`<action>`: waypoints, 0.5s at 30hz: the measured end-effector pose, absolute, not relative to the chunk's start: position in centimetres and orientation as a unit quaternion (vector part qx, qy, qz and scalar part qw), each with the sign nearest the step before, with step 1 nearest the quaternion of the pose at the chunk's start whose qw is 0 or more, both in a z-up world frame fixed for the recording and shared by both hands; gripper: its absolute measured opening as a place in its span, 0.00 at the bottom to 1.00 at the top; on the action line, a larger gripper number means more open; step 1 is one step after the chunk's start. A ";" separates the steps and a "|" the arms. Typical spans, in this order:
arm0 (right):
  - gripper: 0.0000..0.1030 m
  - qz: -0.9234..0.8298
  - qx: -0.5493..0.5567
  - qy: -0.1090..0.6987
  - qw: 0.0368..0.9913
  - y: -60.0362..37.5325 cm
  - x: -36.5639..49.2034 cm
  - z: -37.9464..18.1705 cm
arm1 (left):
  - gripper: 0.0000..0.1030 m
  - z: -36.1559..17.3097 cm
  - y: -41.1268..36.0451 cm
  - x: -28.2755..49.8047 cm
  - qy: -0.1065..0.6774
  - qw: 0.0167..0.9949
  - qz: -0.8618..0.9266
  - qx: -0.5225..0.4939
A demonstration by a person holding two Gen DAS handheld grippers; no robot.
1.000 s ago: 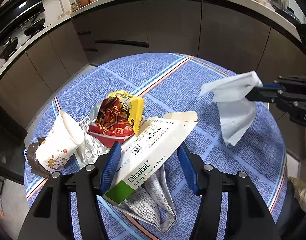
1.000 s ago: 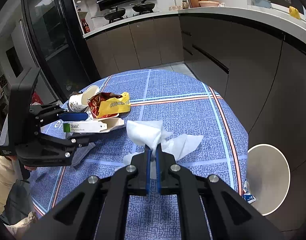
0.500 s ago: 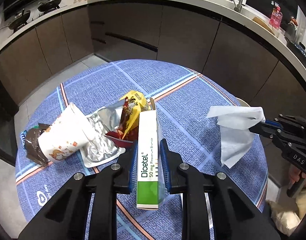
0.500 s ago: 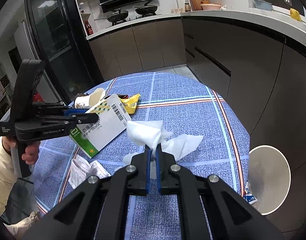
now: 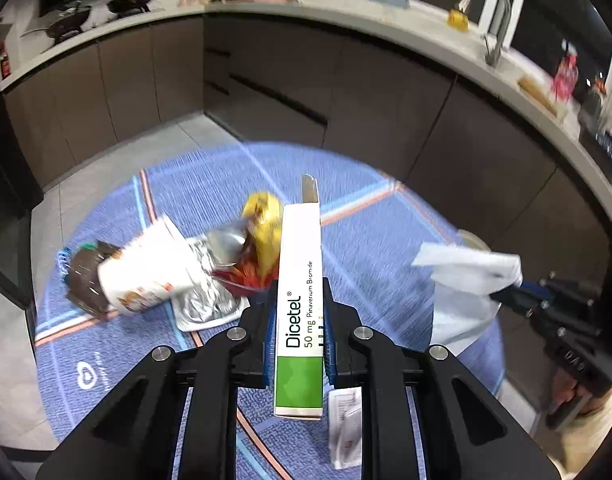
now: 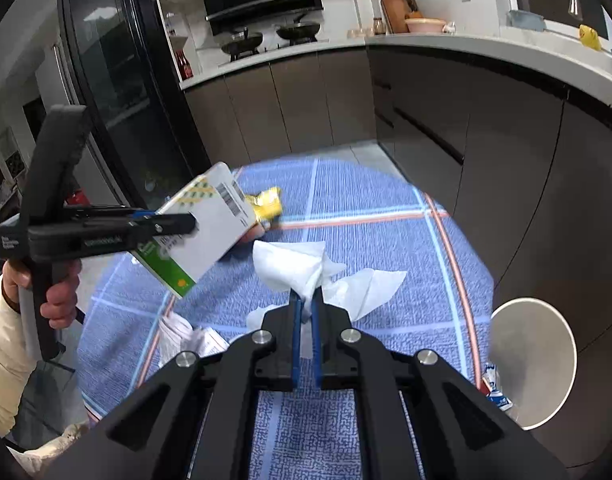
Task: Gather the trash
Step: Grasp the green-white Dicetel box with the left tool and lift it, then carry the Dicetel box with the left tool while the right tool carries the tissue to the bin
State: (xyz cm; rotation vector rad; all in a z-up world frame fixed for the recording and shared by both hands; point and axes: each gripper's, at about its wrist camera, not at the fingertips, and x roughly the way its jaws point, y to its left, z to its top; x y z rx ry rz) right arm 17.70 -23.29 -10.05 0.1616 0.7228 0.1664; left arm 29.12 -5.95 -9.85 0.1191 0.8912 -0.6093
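Note:
A white and green Dicetel medicine box point(image 5: 299, 248) stands on edge between the blue pads of my left gripper point(image 5: 299, 300), lifted off the blue checked table point(image 5: 366, 240). The jaws are closing on it and the pads press its sides. From the right wrist view the same box point(image 6: 209, 232) hangs tilted in the left gripper point(image 6: 185, 222). My right gripper point(image 6: 304, 304) is shut on a crumpled white tissue point(image 6: 293, 264), held above the cloth. Still on the table lie a tipped paper cup point(image 5: 145, 272), a yellow-red snack wrapper point(image 5: 261, 232) and a folded leaflet point(image 5: 346, 420).
Silver foil point(image 5: 209, 300) and a brown wrapper point(image 5: 83, 280) lie by the cup. A white round object point(image 6: 534, 360) stands on the floor right of the table. Dark kitchen cabinets point(image 6: 346, 100) curve behind, and a black fridge point(image 6: 113, 80) is at the left.
The left jaws went from wide around the flat-lying box to pressed on it, and the box was rolled onto its edge and lifted, uncovering the leaflet. The right gripper rose slightly with the tissue.

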 end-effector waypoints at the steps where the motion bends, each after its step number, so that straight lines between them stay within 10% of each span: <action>1: 0.06 0.081 0.079 0.348 0.931 -23.3 17.5 -9.7 | 0.16 -9.0 -5.8 28.9 0.419 0.858 -0.291 0.053; 15: 0.06 0.050 0.083 0.282 0.954 -26.1 13.9 -5.1 | 0.16 -1.6 -8.9 23.5 0.353 0.871 -0.336 0.055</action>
